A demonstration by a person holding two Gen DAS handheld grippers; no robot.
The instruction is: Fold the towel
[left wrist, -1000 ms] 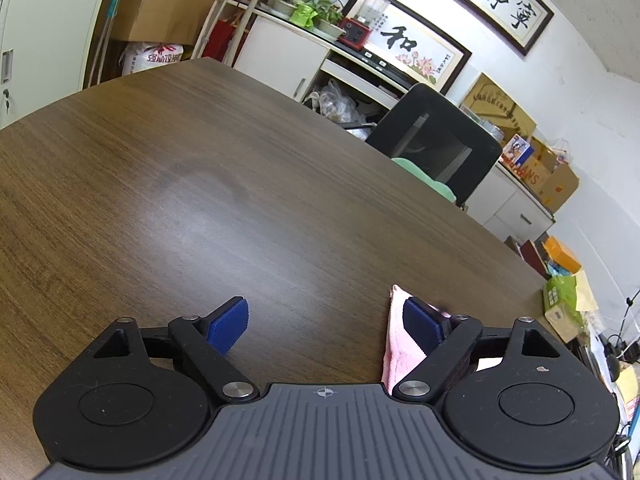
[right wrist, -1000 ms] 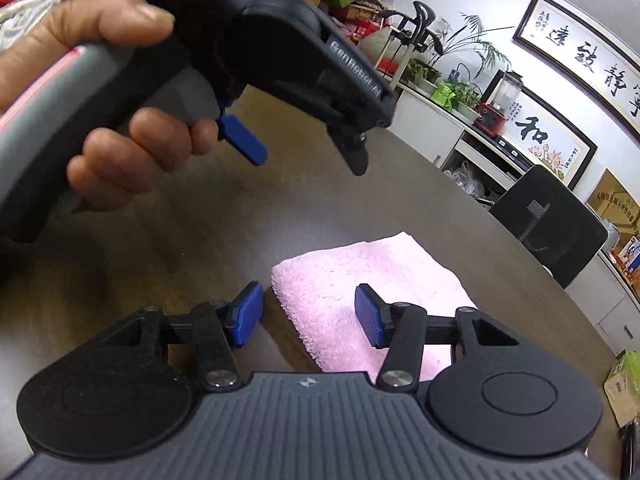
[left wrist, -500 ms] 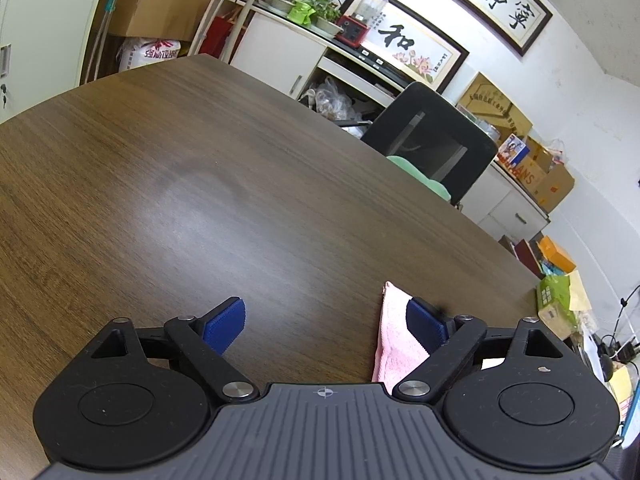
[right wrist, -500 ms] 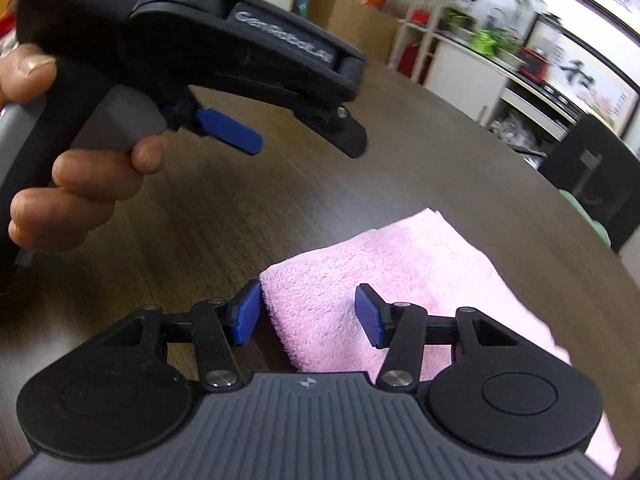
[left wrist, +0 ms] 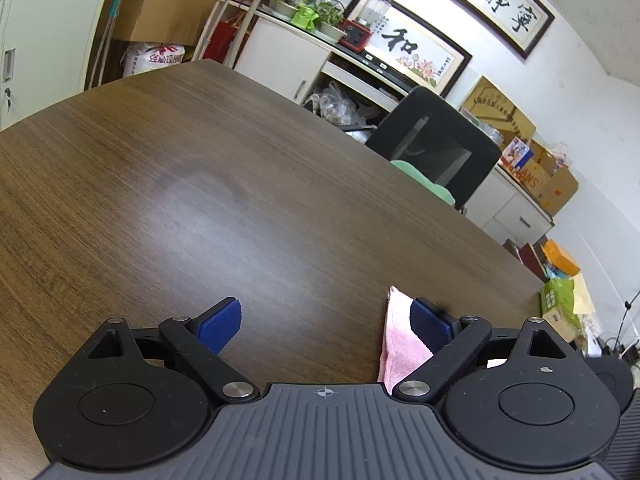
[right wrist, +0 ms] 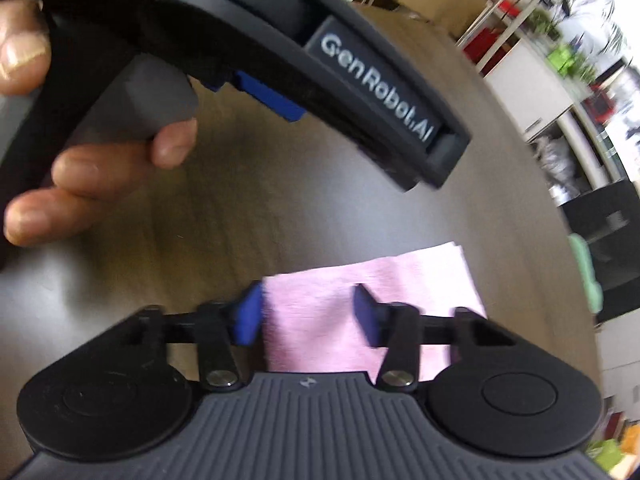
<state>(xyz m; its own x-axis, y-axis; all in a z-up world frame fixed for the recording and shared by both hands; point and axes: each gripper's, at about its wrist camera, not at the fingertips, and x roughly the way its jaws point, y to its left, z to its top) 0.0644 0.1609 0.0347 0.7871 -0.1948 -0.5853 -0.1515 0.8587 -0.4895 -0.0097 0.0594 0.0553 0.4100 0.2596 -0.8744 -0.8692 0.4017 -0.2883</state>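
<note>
Your right gripper (right wrist: 306, 316) hangs low over the pink towel (right wrist: 320, 280) with its jaws spread apart, gripping nothing — maybe lined up over the near edge. Your left gripper (left wrist: 326, 320) is wide apart too, up above the table (left wrist: 200, 180). The towel lies flat, a neat soft rectangle — maybe folded already.

Quick headcount: one pink towel (right wrist: 372, 280) folded flat on the one brown tabletop (left wrist: 200, 200). Two grippers total, the left gripper (left wrist: 326, 322) and the right gripper (right wrist: 306, 314), each with two blue pads, so four pads. One hand (right wrist: 92, 152) on the left gripper's handle. Behind the tabletop: one black chair (left wrist: 436, 148), two framed calligraphy pieces on the wall, and one red-based blender (left wrist: 362, 26) on the cabinet top.
</note>
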